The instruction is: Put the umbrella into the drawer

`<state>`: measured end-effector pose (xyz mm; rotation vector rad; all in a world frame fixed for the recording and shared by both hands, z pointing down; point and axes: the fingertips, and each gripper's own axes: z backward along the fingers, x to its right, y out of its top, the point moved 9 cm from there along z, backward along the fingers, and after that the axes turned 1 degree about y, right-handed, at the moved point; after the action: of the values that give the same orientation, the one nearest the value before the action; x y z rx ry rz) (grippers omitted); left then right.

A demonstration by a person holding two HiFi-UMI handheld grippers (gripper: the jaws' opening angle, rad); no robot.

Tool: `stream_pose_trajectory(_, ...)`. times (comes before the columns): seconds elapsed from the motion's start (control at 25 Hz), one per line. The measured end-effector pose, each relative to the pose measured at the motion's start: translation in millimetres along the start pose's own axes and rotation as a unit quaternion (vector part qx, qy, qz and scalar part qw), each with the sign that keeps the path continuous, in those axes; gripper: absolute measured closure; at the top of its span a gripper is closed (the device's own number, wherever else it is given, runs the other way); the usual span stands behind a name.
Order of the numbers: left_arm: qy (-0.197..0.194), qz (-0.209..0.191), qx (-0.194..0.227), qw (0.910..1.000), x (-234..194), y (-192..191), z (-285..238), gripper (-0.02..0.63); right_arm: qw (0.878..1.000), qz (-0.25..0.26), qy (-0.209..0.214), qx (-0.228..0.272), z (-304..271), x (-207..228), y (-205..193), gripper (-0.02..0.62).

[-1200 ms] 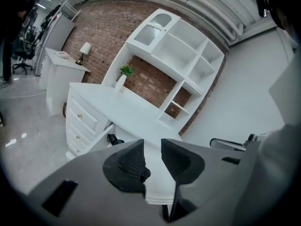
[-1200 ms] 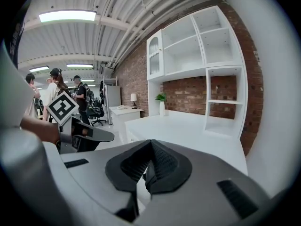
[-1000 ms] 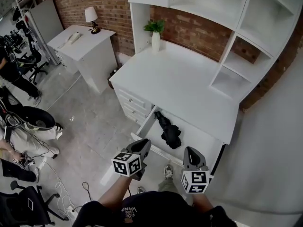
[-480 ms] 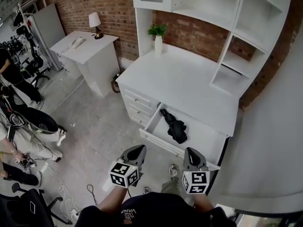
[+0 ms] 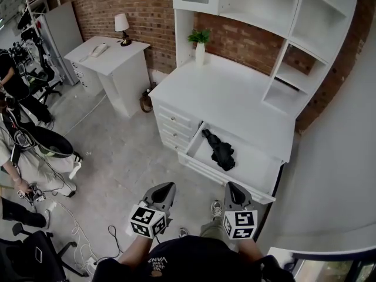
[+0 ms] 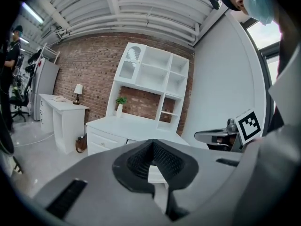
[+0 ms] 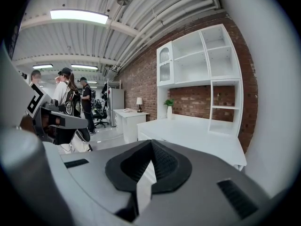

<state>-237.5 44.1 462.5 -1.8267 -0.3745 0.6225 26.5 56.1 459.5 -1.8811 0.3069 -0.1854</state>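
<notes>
— What do we see at the white desk (image 5: pixel 229 96)?
— Its drawer (image 5: pixel 254 164) stands open, and the black umbrella (image 5: pixel 220 150) lies folded inside it.
— And our tools?
— We hold the left gripper (image 5: pixel 165 189) and right gripper (image 5: pixel 232 189) closed and empty, apart from the drawer.

Left gripper (image 5: pixel 165 188) jaws together and empty, right gripper (image 5: pixel 233 187) jaws seemingly together too, both side by side, pointing forward

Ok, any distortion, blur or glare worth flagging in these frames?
Head view: evenly lit and sharp, the black umbrella clear in the drawer, shelving lines bowed. Left gripper view: strong fisheye, dark corners. Right gripper view: same, ceiling light blown out.
</notes>
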Motion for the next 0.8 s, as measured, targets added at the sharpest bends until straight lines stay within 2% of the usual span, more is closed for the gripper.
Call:
stream_pose_trajectory(0.12,-0.001,-0.006,0.004,1.0000,1,0,14,0.600,1.000,0.001,0.002,-0.002,7,-9,-1,0.594)
stream_pose_trajectory(0.24,-0.005,0.003,0.008,1.0000,2,-2,25,0.600,1.000,0.003,0.004,-0.003,14,-18,-4,0.594)
stream_pose_trajectory(0.6,0.017,0.003,0.011,0.9998,4,-12,48,0.600,1.000,-0.003,0.004,-0.025,29,-32,-19,0.594)
stream_pose_trajectory(0.8,0.017,0.001,0.009,0.9998,4,-12,51,0.600,1.000,-0.007,-0.003,-0.029,30,-32,-19,0.595)
